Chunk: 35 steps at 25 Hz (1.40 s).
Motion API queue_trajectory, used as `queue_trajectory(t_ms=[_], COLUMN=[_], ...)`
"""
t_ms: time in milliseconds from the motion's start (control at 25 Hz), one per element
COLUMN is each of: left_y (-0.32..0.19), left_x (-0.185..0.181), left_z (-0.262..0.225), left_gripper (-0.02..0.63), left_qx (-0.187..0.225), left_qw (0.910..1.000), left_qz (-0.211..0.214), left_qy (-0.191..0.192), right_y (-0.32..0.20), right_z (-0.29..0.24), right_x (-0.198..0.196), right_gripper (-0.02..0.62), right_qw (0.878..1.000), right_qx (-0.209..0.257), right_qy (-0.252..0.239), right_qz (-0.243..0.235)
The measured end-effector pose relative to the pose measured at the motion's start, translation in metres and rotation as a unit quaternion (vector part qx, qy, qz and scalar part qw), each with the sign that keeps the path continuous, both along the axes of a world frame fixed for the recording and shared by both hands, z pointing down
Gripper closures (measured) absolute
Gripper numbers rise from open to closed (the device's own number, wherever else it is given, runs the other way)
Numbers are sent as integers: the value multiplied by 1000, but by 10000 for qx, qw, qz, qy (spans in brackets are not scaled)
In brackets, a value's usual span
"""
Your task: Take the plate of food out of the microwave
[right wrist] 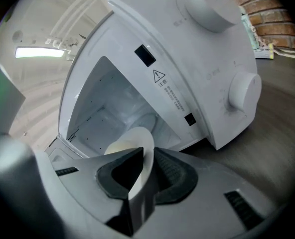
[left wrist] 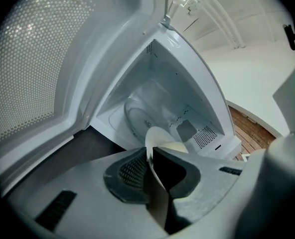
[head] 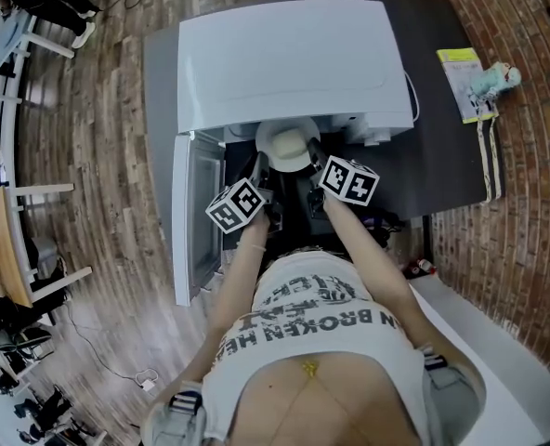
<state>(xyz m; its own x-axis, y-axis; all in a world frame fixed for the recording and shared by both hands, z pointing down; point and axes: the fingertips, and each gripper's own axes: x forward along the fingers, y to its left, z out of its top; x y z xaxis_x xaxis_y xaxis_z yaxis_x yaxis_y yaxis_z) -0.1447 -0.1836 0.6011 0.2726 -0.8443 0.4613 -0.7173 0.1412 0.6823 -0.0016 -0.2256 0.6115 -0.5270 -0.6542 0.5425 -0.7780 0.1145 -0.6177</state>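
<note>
Left tool [left wrist: 151, 169] and right tool [right wrist: 143, 176] clenched on opposite plate [head: 287, 145] edges; plate before the open microwave [head: 294, 54] mouth; door [head: 183, 216] wide

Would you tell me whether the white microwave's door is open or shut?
Open. The white microwave door stands swung out to the left, and the left gripper view looks into its cavity at the glass turntable.

Left gripper [left wrist: 150, 154], right gripper [right wrist: 147, 156] clamped; forearms [head: 244, 266] extended.
</note>
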Motion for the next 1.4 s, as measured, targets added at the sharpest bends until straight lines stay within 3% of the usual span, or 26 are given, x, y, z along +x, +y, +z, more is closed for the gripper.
queue_trajectory(t_ms=[720,1040,1400], left_y=[50,57,64], left_x=[39,23,1], left_z=[9,-1,-10], left_gripper=[561,561,561], left_qx=[-136,28,133], left_qw=[9976,9972,9984], left_qz=[-674,-752,-537], left_qy=[-84,6,128], right_y=[25,30,48], right_z=[-1,-10,-16], right_x=[35,14,-5], right_gripper=[531,532,532], right_qw=[9980,9970,9987], right_qx=[32,140,156], right_qy=[-14,-102,-60], right_qz=[-639,-755,-482])
